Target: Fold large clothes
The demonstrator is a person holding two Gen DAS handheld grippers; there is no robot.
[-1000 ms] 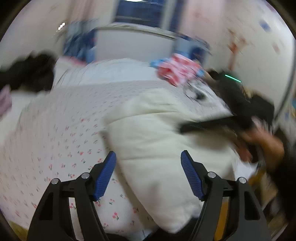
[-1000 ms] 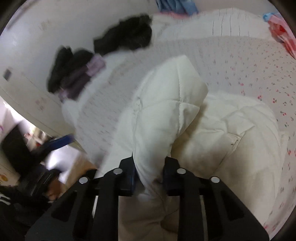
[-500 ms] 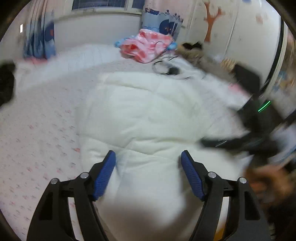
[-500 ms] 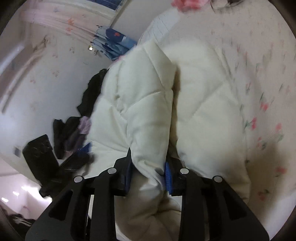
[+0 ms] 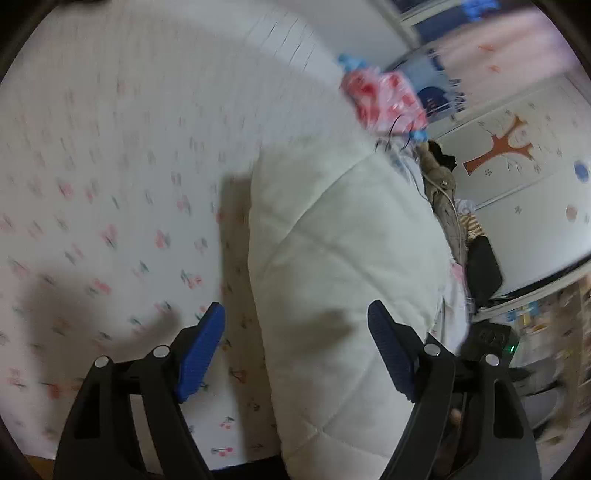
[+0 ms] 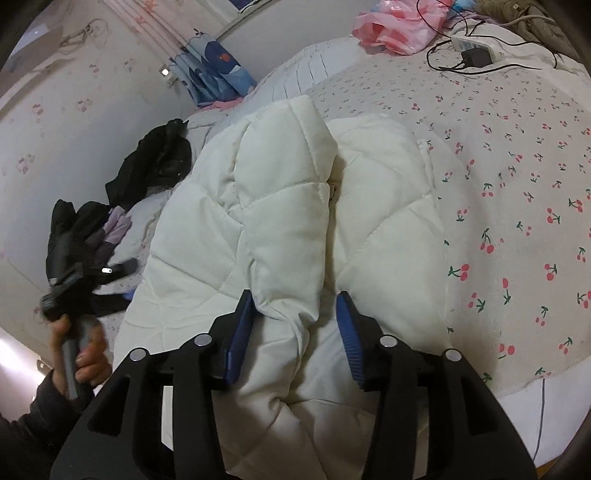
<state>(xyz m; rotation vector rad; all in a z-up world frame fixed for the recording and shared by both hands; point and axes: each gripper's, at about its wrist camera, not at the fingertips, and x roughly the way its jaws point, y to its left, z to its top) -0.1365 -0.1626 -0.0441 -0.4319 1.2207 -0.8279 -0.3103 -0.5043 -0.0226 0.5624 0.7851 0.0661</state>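
Both wrist cameras sit close above the bed (image 6: pixel 517 147), tilted downward past their own fingers. The 2 views share the white quilted coat (image 5: pixel 343 258) and pink bag (image 6: pixel 391 29).

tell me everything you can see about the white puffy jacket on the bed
The jacket is cream-white, quilted in diamond stitching, puffy and soft-looking. It lies bunched on the cherry-print bedsheet, a sleeve folded lengthwise over the body. The right gripper has just been opening; the sleeve's end sits between its blue pads, apparently released. The left gripper is open, straddling the jacket's edge without pressing it.
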